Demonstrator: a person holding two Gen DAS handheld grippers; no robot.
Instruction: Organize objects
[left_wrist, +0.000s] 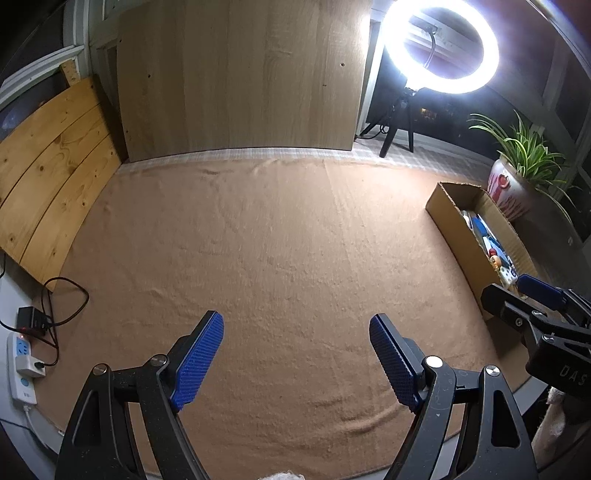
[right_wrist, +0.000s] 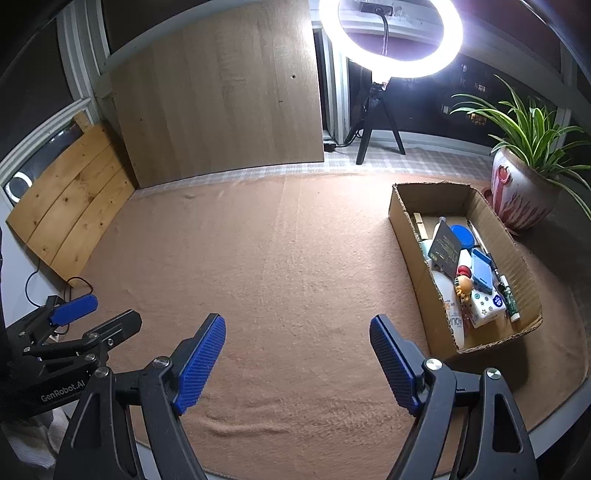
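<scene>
A cardboard box (right_wrist: 402, 221) stands on the right of the tan cloth (right_wrist: 288, 266). It holds several small items: a dark card (right_wrist: 445, 247), a blue lid (right_wrist: 463, 234), a blue case (right_wrist: 482, 273), a white tube (right_wrist: 452, 310), a small toy (right_wrist: 463, 282) and pens. The box also shows in the left wrist view (left_wrist: 454, 229). My left gripper (left_wrist: 297, 356) is open and empty over the cloth. My right gripper (right_wrist: 297, 356) is open and empty, left of the box. Each gripper shows at the edge of the other's view.
A ring light on a tripod (right_wrist: 380, 110) stands at the back. A potted plant (right_wrist: 521, 192) sits behind the box. Wooden boards (right_wrist: 218, 99) lean at the back and left. A power strip with cables (left_wrist: 24, 362) lies at the left edge.
</scene>
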